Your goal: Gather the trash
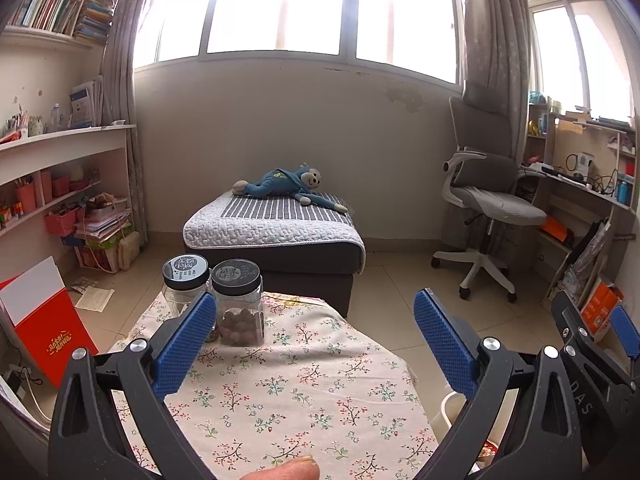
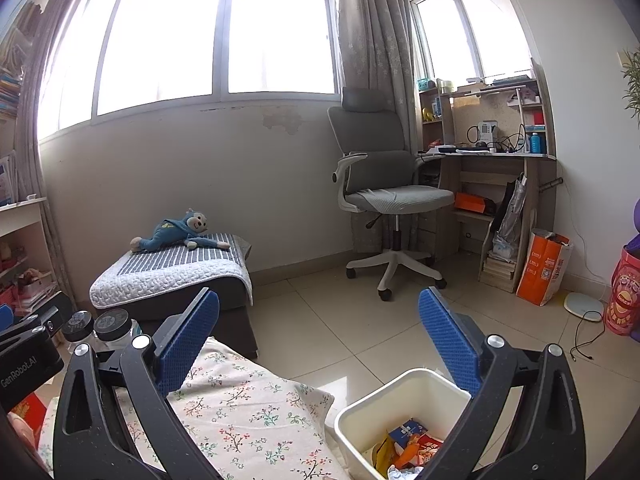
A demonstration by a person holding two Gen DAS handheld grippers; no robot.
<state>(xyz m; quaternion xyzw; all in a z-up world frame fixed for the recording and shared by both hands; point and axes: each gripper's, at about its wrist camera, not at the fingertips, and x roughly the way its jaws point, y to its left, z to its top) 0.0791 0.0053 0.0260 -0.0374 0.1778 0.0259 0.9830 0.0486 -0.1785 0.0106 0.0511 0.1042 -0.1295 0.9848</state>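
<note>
A white waste bin (image 2: 384, 400) stands on the floor right of the table, holding colourful wrappers (image 2: 412, 446); its rim also shows as the bin (image 1: 452, 404) in the left wrist view. My right gripper (image 2: 320, 320) hovers open above the bin and table corner, nothing between its blue pads. My left gripper (image 1: 316, 328) is open above the floral tablecloth (image 1: 296, 380), empty. The right gripper's body (image 1: 592, 344) shows at the far right of the left wrist view. No loose trash shows on the cloth.
Two clear jars with dark lids (image 1: 238, 304) stand at the table's far left corner. Beyond are a dark ottoman (image 1: 276, 236) with a blue plush monkey (image 1: 288, 184), an office chair (image 2: 388, 200), a desk (image 2: 492, 160), shelves (image 1: 60, 184), a red box (image 1: 44, 320).
</note>
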